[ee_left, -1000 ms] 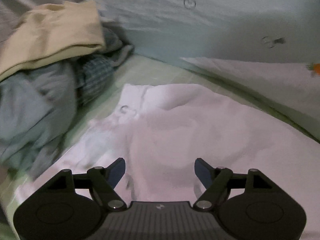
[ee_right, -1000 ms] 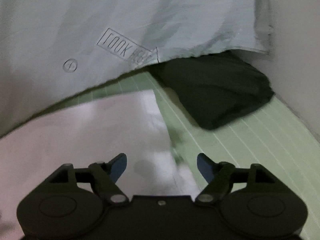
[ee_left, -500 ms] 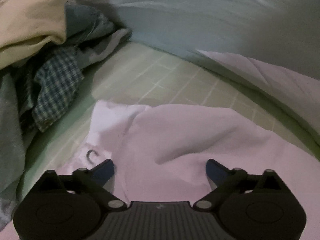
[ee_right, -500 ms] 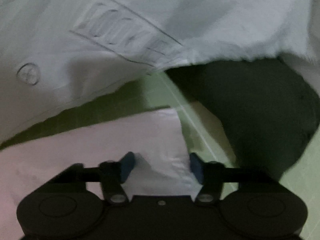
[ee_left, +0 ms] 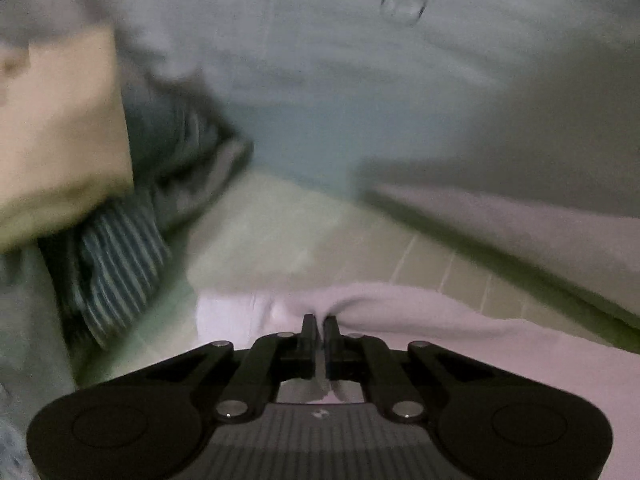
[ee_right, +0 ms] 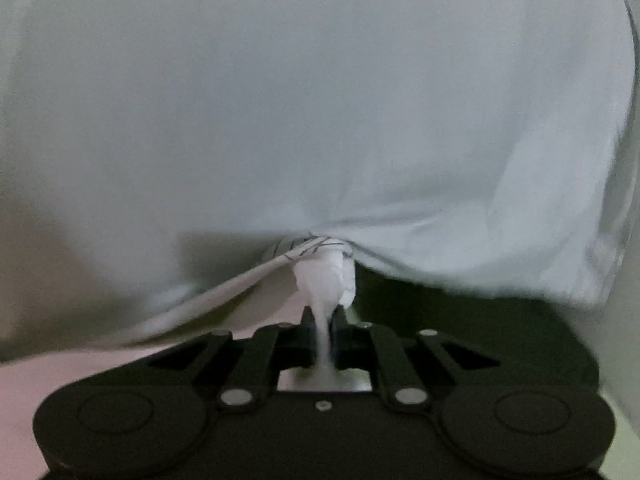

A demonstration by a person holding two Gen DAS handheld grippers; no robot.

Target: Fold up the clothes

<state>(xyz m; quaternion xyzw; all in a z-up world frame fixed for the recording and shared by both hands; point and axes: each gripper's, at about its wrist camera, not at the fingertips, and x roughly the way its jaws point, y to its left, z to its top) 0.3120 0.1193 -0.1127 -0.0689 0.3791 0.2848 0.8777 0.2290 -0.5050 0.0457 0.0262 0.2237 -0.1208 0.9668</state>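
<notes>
We had both the left gripper (ee_left: 319,322) and the right gripper (ee_right: 323,314) pinching the pale pink garment's (ee_left: 500,344) far edge, the cloth trailing back toward us.

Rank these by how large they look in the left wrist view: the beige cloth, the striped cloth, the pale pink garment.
1. pale pink garment, partly hidden by the tool
2. beige cloth
3. striped cloth
Blur and nearness make the top two unsure.

Dim, motion blur, fisheye edges w/ dark corners
</notes>
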